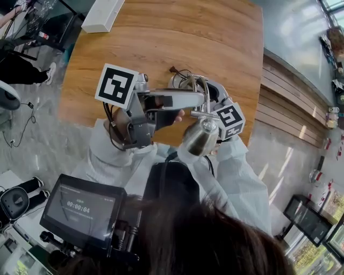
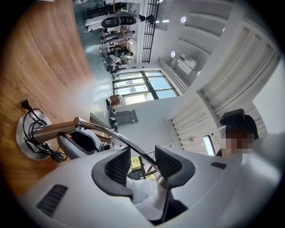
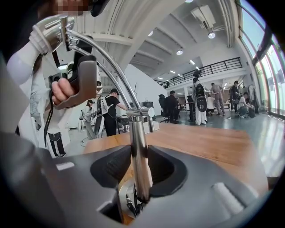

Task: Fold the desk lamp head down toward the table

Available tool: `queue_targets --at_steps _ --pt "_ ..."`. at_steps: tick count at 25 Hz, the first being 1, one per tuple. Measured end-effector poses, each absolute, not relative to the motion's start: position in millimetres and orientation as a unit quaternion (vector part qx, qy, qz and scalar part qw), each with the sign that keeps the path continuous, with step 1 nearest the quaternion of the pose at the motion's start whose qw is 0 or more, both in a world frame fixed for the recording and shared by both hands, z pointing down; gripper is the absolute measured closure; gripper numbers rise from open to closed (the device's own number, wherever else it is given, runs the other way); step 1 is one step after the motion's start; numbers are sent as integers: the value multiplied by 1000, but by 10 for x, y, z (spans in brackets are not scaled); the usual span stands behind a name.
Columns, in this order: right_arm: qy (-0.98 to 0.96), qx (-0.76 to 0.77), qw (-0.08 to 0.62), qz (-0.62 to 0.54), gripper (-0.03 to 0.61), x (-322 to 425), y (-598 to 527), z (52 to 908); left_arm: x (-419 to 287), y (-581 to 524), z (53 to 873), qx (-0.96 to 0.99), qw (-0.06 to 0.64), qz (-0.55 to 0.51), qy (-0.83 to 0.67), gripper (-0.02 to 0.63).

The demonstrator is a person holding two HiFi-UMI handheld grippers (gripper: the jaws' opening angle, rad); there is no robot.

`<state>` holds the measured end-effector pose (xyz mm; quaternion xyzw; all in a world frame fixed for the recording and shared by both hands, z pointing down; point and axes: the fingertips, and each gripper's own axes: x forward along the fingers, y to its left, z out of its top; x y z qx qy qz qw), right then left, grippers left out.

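Note:
A metal desk lamp stands on the wooden table, with its round base wrapped in a black cord. My right gripper is shut on the upright post just above the base. From the top of the post the thin curved neck arches toward me and ends at the dome-shaped lamp head, close to my chest. My left gripper is open, and the neck runs between its pads without being pressed. In the right gripper view a hand holds the left gripper up by the neck.
A white box lies at the table's far left edge. The table's front edge is just below the lamp. A screen rig hangs at my lower left. Several people stand beyond the table's far side.

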<state>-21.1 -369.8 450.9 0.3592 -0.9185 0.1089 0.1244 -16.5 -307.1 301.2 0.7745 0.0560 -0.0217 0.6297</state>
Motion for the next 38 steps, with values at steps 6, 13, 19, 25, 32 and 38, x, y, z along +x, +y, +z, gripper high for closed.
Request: queue_targets --at_steps 6,13,19,25,32,38 --pt "-925 343 115 116 462 -228 -3699 4491 -225 -2877 3269 838 544 31 33 472" --pt "-930 328 116 120 460 -208 -3656 4410 -271 -2739 4136 860 487 133 -72 582" --pt "-935 316 113 118 460 -230 -3611 4316 -280 -2750 4200 891 418 157 -80 581" --pt "-940 300 117 109 460 -275 -3587 4236 -320 -2825 4341 903 374 180 -108 575" --pt "-944 290 117 106 460 -299 -3594 4220 -332 -2902 4439 910 354 187 -104 552" --pt "-938 307 113 115 456 -321 -3654 4270 -385 -2936 4472 909 355 183 -117 552"
